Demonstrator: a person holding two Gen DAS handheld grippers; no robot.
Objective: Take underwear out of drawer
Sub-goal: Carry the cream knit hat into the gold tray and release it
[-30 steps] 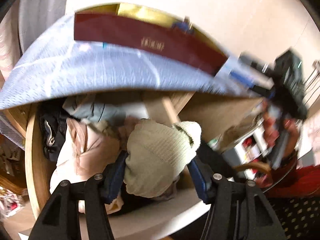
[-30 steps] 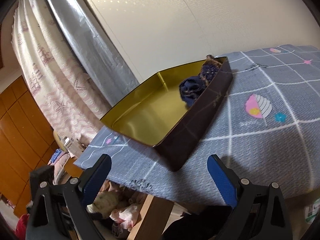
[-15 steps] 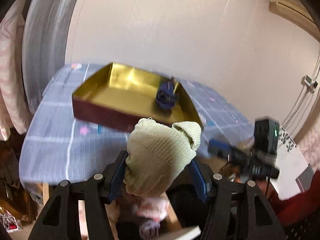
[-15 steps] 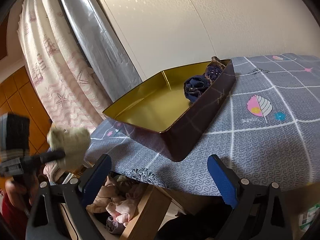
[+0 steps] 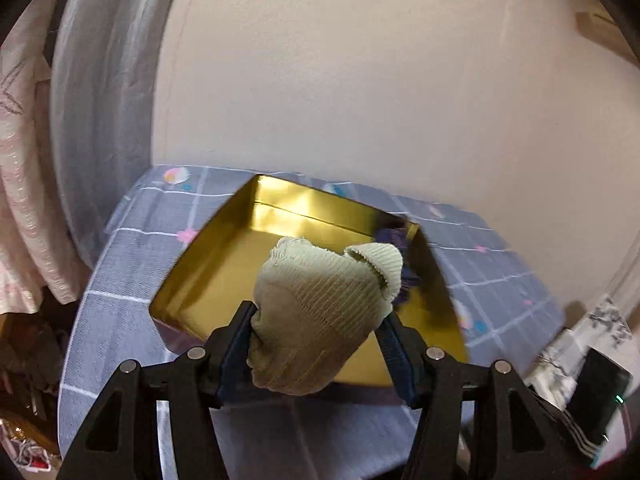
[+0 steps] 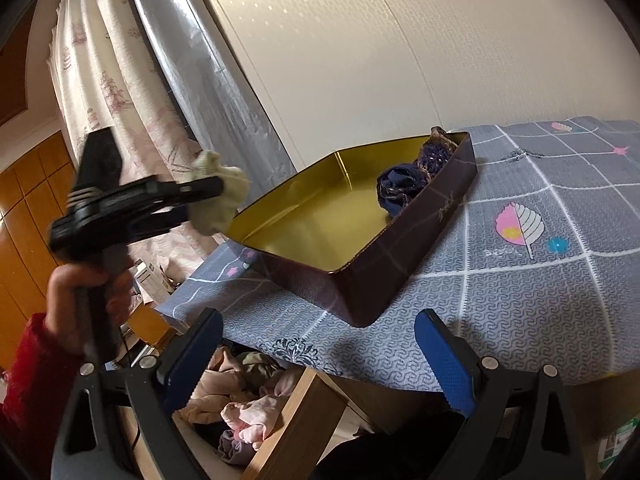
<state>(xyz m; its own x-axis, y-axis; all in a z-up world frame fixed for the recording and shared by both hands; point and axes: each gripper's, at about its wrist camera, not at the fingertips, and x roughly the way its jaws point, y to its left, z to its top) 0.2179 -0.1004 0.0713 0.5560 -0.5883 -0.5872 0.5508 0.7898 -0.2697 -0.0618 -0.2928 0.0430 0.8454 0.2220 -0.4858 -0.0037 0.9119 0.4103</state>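
Note:
My left gripper (image 5: 320, 332) is shut on a rolled pale cream ribbed underwear bundle (image 5: 320, 312), held in the air just before the near rim of a gold-lined, dark red box (image 5: 224, 264). The right wrist view shows that left gripper (image 6: 216, 190) with the cream bundle (image 6: 218, 200) at the box's left end (image 6: 280, 220). Two dark blue rolled pieces (image 6: 400, 188) lie in the box's far corner. Low over the table's front edge, my right gripper (image 6: 316, 364) stands open and empty. Below it, the open wooden drawer (image 6: 296, 420) holds pink and beige garments (image 6: 244, 404).
The box rests on a table under a grey checked cloth (image 6: 540, 272) against a pale wall. Patterned curtains (image 6: 112, 92) hang at the left. A person's hand in a red sleeve (image 6: 36, 368) grips the left tool's handle. A wooden cabinet (image 6: 24, 184) stands far left.
My left gripper has lifted the cream bundle out of the drawer, up past the table edge, to the box's rim. The right gripper has stayed put.

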